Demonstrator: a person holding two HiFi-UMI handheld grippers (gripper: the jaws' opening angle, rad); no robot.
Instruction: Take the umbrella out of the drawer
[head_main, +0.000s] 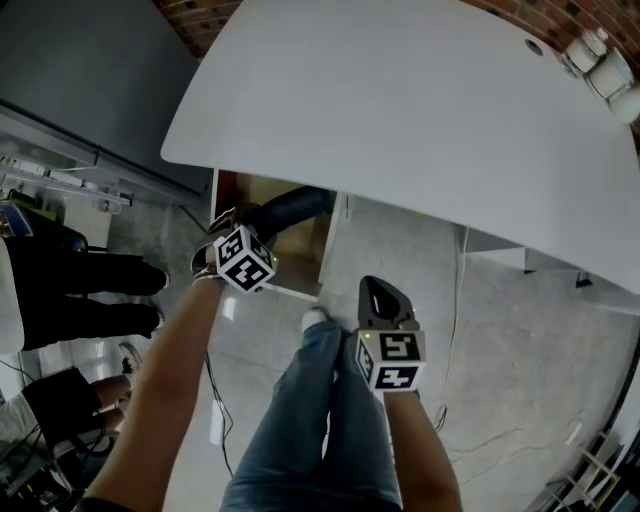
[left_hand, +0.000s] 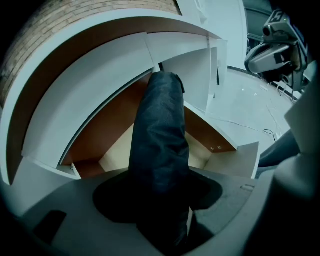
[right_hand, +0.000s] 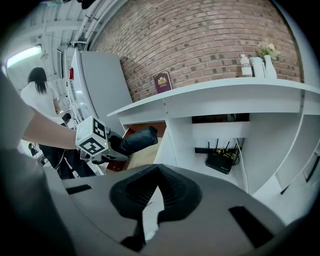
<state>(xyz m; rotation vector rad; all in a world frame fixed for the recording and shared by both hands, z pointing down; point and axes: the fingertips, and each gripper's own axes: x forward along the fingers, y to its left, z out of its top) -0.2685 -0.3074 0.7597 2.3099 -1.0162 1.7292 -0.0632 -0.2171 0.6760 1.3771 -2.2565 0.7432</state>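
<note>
One umbrella (left_hand: 160, 135) above open drawer (left_hand: 107, 132), L claw (left_hand: 159, 200).

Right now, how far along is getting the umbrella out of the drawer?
Done: the drawer is open and the left tongs grip the dark folded umbrella. In hand: the umbrella is raised, its far end over the drawer. Left: carrying it clear. The right tongs are shut, empty.

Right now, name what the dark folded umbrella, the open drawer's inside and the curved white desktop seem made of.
Dark folded umbrella: matte fabric, apparently, softly creased. Drawer inside: brown and pale wood-look board, probably laminate. Curved white desktop: smooth, matte, likely painted or laminated board.
</note>
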